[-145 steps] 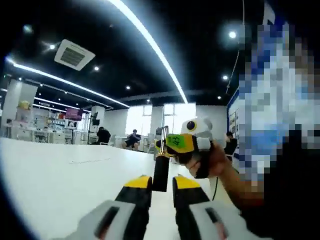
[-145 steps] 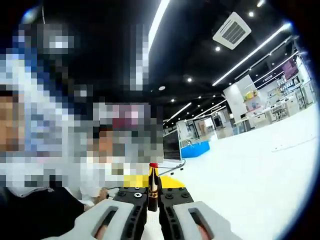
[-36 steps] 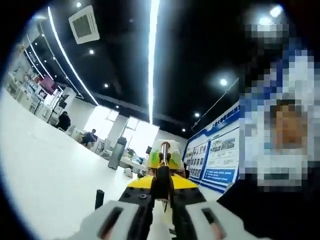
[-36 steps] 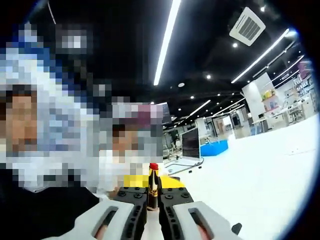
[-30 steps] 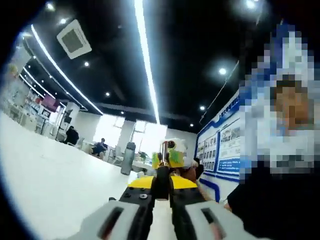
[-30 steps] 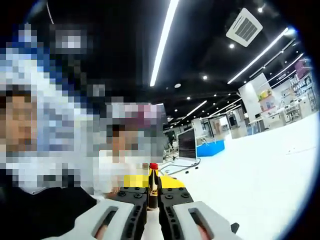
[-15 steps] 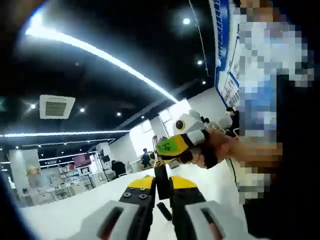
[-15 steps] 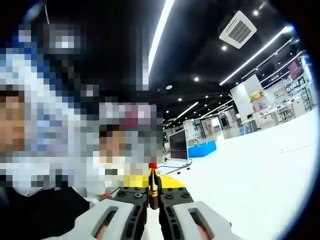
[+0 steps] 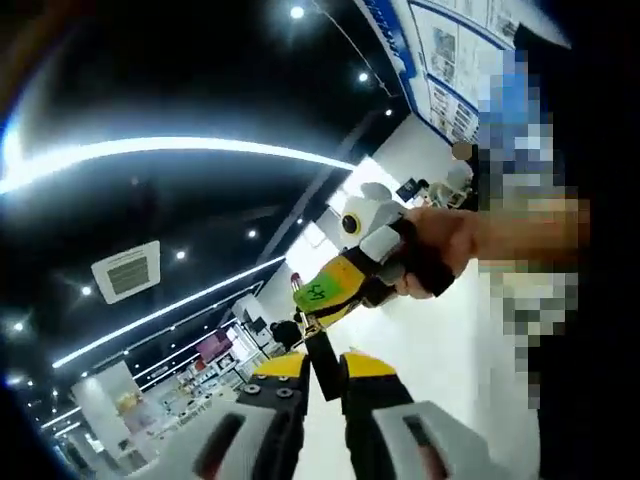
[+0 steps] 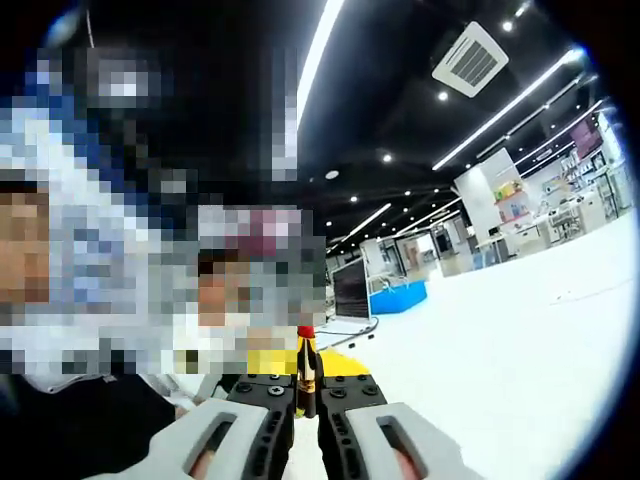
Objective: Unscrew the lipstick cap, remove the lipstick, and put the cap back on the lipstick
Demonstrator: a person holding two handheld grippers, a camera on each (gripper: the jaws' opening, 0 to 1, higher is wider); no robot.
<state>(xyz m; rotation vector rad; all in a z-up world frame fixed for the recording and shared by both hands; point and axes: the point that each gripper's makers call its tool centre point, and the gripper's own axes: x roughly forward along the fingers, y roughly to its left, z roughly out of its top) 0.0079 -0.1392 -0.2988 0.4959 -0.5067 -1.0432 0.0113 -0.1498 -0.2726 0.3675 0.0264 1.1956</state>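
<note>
Cap off, lipstick out: first two steps look done.
Left gripper [image 9: 322, 375] fingers clenched on black cap [image 9: 322, 362], held up in air.
Right gripper [image 10: 306, 392] fingers clenched on lipstick [image 10: 305, 368], upright, red tip bare on top.
In left gripper view, right gripper [image 9: 345, 282] near, just above cap.
White desk [image 10: 520, 350] below.
Left: cap back on lipstick.
</note>
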